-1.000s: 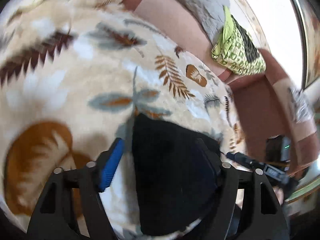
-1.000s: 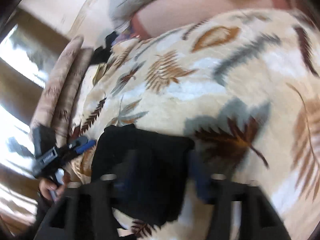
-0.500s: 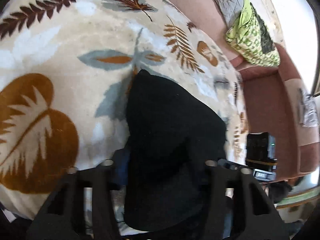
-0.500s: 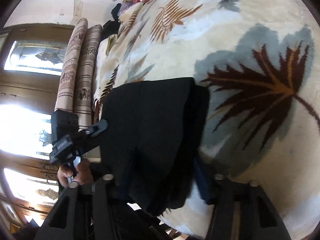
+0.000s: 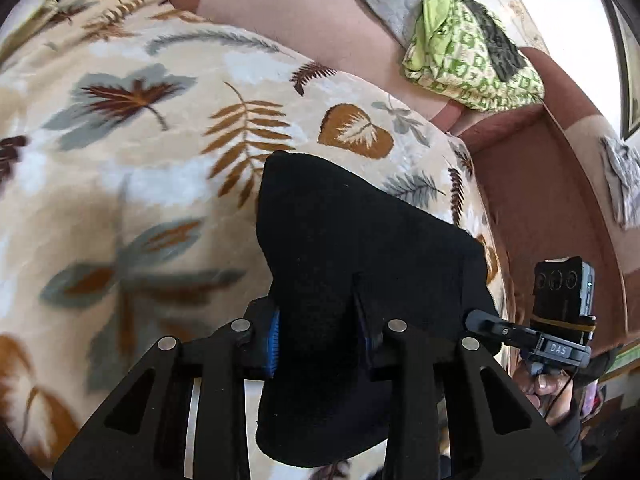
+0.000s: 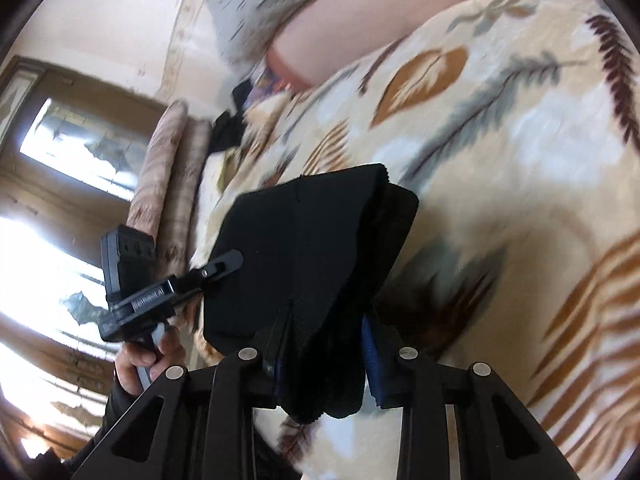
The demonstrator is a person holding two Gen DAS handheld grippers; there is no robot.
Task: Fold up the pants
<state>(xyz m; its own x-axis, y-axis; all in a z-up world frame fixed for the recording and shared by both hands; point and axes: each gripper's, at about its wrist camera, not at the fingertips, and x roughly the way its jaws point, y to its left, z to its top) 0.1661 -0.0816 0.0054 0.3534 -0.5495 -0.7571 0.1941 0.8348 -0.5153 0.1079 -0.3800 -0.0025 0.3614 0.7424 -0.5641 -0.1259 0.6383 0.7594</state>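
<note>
The black pants [image 5: 360, 248] are folded into a thick bundle, held between both grippers above the leaf-patterned blanket [image 5: 140, 160]. My left gripper [image 5: 318, 340] is shut on the bundle's near edge; its blue pads press the cloth from both sides. My right gripper [image 6: 326, 348] is shut on the opposite edge of the pants [image 6: 312, 248]. Each gripper shows in the other's view: the right one [image 5: 496, 326] at the pants' right side, the left one [image 6: 220, 264] at their left side.
A pink sofa back [image 5: 320, 28] runs behind the blanket. A green patterned cloth [image 5: 468, 52] lies on it. A reddish sofa arm [image 5: 540, 200] is at the right. Striped cushions [image 6: 172, 184] and bright windows [image 6: 52, 272] are at the left.
Both grippers closed on the folded pants and lifted the bundle's near edges off the blanket. The views tilted up toward the sofa back.
</note>
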